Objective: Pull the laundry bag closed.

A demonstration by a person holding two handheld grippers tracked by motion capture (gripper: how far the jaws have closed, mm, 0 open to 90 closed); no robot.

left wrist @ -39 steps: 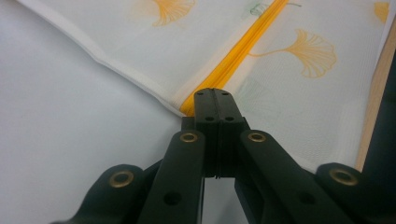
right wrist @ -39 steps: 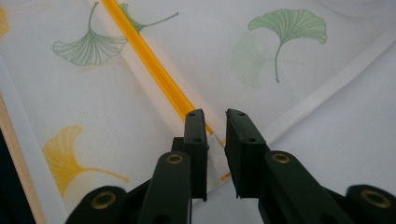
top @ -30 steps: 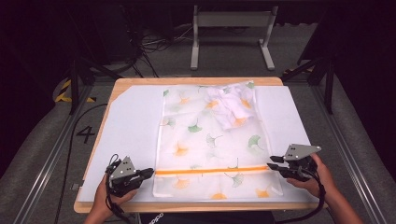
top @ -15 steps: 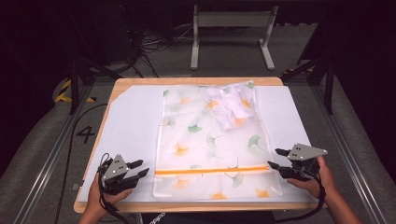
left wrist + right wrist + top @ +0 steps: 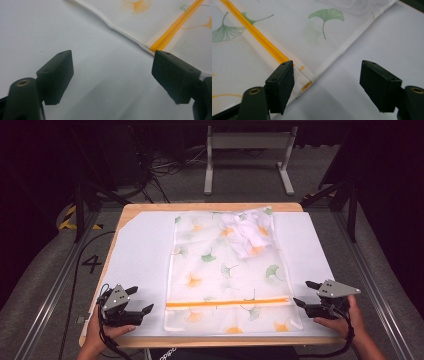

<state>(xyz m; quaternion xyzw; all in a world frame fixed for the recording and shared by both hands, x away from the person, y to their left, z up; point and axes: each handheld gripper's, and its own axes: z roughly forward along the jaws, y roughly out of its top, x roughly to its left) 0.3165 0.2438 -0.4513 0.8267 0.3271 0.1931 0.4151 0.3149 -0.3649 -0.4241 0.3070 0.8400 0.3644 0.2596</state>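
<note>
Leaf-print mesh bag (image 5: 227,270) flat at centre of counter (image 5: 140,255), orange zipper (image 5: 227,303) near front edge. Left claw (image 5: 141,301) jaws apart, beside bag. Right claw (image 5: 303,293) jaws apart at zipper end.

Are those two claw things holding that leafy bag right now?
No. Both the left gripper and right gripper have open jaws, empty, beside the mesh bag.

Spread claw (image 5: 325,87), leaf-print bag (image 5: 287,32) corner, orange zipper (image 5: 259,37)
</note>
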